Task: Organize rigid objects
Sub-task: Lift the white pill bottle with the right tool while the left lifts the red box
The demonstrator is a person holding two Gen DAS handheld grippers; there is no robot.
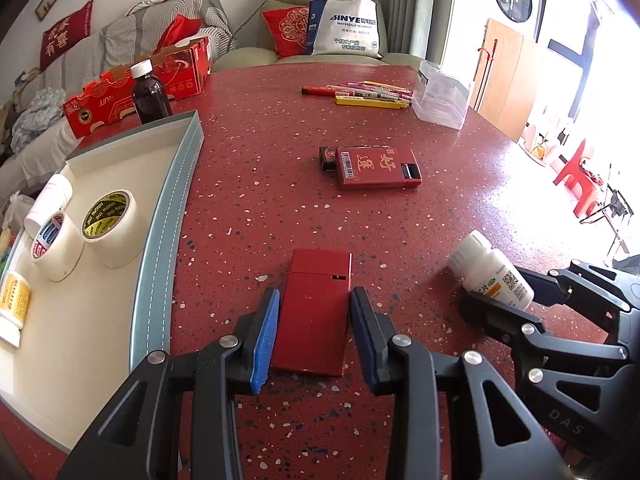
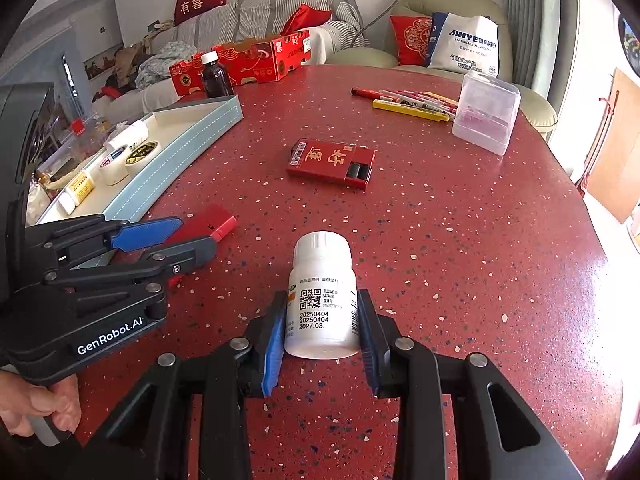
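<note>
A plain red flat box (image 1: 316, 312) lies lengthwise between the blue pads of my left gripper (image 1: 316, 293), which is shut on its long sides just over the red speckled table (image 1: 248, 200). In the right wrist view the same left gripper (image 2: 198, 234) shows with the red box (image 2: 220, 220) sticking out ahead of its fingers. My right gripper (image 2: 321, 296) is shut on a white pill bottle (image 2: 322, 272), cap pointing away. From the left wrist view, the bottle (image 1: 488, 264) and right gripper (image 1: 500, 292) sit at the right.
A grey-rimmed tray (image 1: 168, 216) at the left holds two tape rolls (image 1: 112, 228) and small white bottles. Mid-table lies another red box with gold characters (image 1: 376, 168). Farther back are pens (image 1: 368, 94), a clear plastic box (image 1: 440, 96), a brown bottle (image 1: 150, 94) and a red carton (image 1: 120, 92).
</note>
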